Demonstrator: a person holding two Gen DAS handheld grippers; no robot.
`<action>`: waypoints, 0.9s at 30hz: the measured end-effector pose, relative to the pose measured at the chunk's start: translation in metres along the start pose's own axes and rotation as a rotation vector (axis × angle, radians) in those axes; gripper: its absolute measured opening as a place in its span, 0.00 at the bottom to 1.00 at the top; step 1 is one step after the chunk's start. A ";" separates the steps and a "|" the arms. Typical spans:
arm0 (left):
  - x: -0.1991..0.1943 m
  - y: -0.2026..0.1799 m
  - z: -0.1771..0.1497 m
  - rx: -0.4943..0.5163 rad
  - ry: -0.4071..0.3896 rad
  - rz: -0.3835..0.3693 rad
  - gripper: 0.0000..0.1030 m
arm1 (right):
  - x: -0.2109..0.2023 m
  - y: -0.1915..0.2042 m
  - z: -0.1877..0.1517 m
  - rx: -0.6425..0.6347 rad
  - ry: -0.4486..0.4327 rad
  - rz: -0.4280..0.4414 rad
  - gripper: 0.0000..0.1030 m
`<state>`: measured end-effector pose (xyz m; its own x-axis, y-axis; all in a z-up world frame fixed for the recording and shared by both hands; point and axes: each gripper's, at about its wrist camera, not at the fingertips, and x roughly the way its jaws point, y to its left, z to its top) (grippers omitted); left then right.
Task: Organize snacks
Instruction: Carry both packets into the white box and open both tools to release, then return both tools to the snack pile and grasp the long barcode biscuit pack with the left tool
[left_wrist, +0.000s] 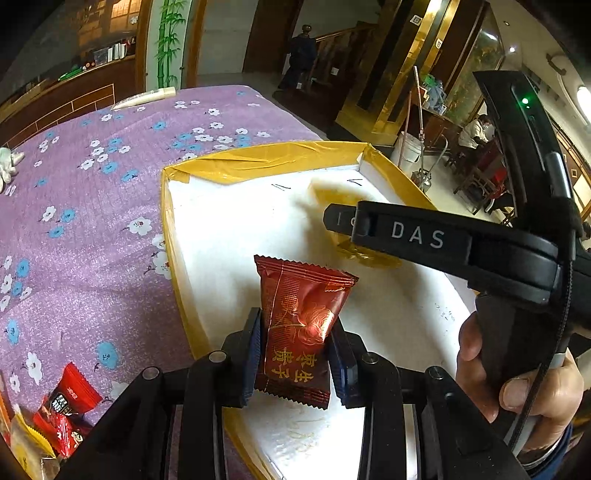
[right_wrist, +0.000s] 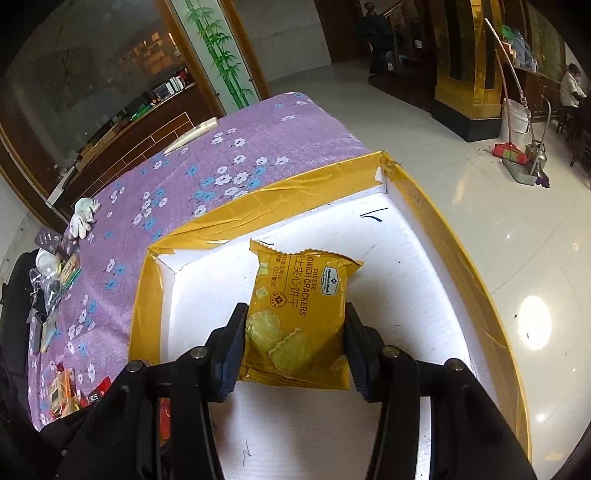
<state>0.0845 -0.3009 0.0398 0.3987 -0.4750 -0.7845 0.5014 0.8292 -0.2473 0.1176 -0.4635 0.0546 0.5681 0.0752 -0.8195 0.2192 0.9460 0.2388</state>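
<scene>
My left gripper (left_wrist: 295, 354) is shut on a dark red snack packet (left_wrist: 299, 325) with gold characters and holds it above the white floor of a tray with yellow taped walls (left_wrist: 168, 236). My right gripper (right_wrist: 295, 347) is shut on a yellow cheese cracker packet (right_wrist: 299, 314) and holds it over the same tray (right_wrist: 144, 295). The right gripper's body (left_wrist: 461, 247) shows in the left wrist view, over the tray's right half, with the yellow packet mostly hidden under it.
The tray sits at the edge of a table with a purple flowered cloth (left_wrist: 92, 192). Loose red and yellow snack packets (left_wrist: 59, 417) lie at the table's near left, also in the right wrist view (right_wrist: 70, 391). A white tube (left_wrist: 144, 98) and a white glove (right_wrist: 83, 216) lie farther back.
</scene>
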 end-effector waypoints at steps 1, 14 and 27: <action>0.000 0.000 0.000 0.001 -0.001 -0.002 0.32 | -0.001 -0.001 0.000 0.002 -0.001 0.006 0.47; -0.014 -0.005 0.002 0.023 -0.069 -0.017 0.59 | -0.017 0.001 0.003 0.002 -0.058 0.001 0.56; -0.049 -0.015 0.009 0.053 -0.205 0.092 0.59 | -0.083 -0.007 -0.003 0.107 -0.413 -0.090 0.64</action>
<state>0.0641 -0.2928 0.0868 0.5896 -0.4522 -0.6692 0.4927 0.8579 -0.1457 0.0666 -0.4760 0.1199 0.8080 -0.1589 -0.5674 0.3507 0.9035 0.2464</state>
